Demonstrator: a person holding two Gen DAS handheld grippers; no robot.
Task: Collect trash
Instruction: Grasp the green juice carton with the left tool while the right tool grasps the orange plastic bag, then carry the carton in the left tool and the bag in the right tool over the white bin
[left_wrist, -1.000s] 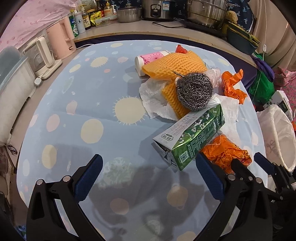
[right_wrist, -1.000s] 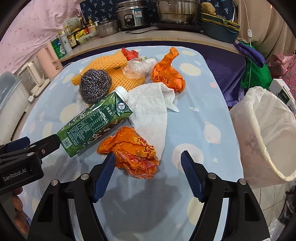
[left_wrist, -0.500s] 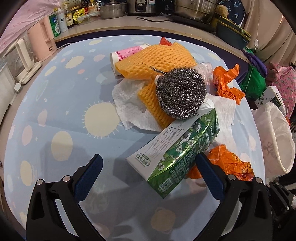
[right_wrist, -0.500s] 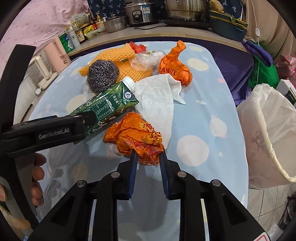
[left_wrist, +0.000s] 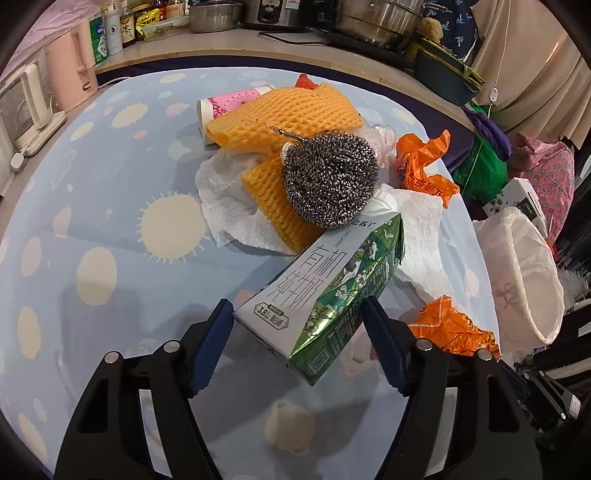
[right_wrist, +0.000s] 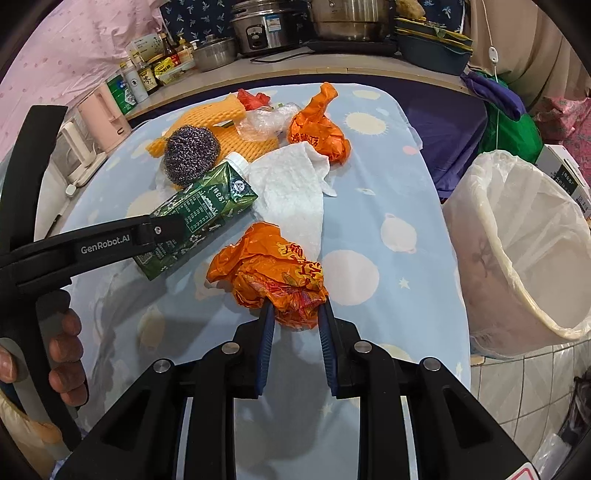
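Note:
A green and white milk carton (left_wrist: 325, 291) lies on the blue tablecloth; it also shows in the right wrist view (right_wrist: 199, 214). My left gripper (left_wrist: 295, 317) has closed around the carton's base, its fingers touching both sides. My right gripper (right_wrist: 293, 314) is shut on a crumpled orange plastic bag (right_wrist: 273, 273), also seen in the left wrist view (left_wrist: 450, 328). A steel scourer (left_wrist: 328, 181), orange foam netting (left_wrist: 288, 118), white paper towel (right_wrist: 291, 192), a second orange bag (right_wrist: 317, 129) and a pink cup (left_wrist: 229, 103) lie behind.
A white lined trash bin (right_wrist: 532, 236) stands off the table's right edge. A counter (left_wrist: 240, 40) with pots, bottles and a cooker runs along the back. A pink kettle (right_wrist: 103, 114) sits at the left. Clear plastic wrap (right_wrist: 266, 118) lies among the trash.
My left gripper moved forward and narrowed onto the milk carton's base. My right gripper closed on the near orange bag half a second ago and still holds it.

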